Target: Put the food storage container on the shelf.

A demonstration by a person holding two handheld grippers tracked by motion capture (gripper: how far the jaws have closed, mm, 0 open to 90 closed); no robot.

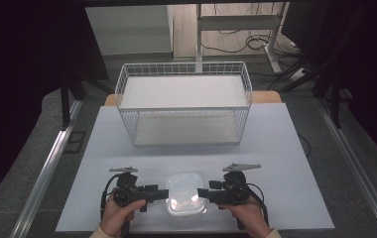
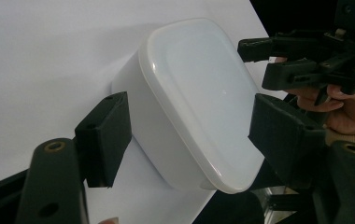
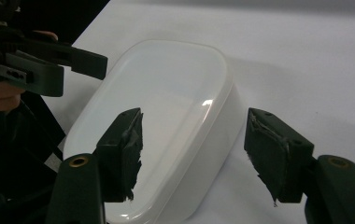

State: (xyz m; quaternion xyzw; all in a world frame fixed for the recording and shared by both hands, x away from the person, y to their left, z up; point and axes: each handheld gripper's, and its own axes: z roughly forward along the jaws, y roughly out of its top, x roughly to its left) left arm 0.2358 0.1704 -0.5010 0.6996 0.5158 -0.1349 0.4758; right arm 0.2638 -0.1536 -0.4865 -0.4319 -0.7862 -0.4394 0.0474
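- Flanking the lidded white container (image 1: 186, 194) near the bench (image 1: 276, 148) front edge, left gripper (image 1: 162, 194) and right gripper (image 1: 202, 194) gape apart.
- High view adds a wire basket (image 1: 184, 101) at the far edge.

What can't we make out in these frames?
- Contents of the translucent white lidded plastic container: its frosted lid hides them in both gripper views; in the high view, a faint pale blur, too small.
- Left gripper and right gripper finger contact with the container: too small in the high view.
- White wire basket lower shelf: mesh blurs it.
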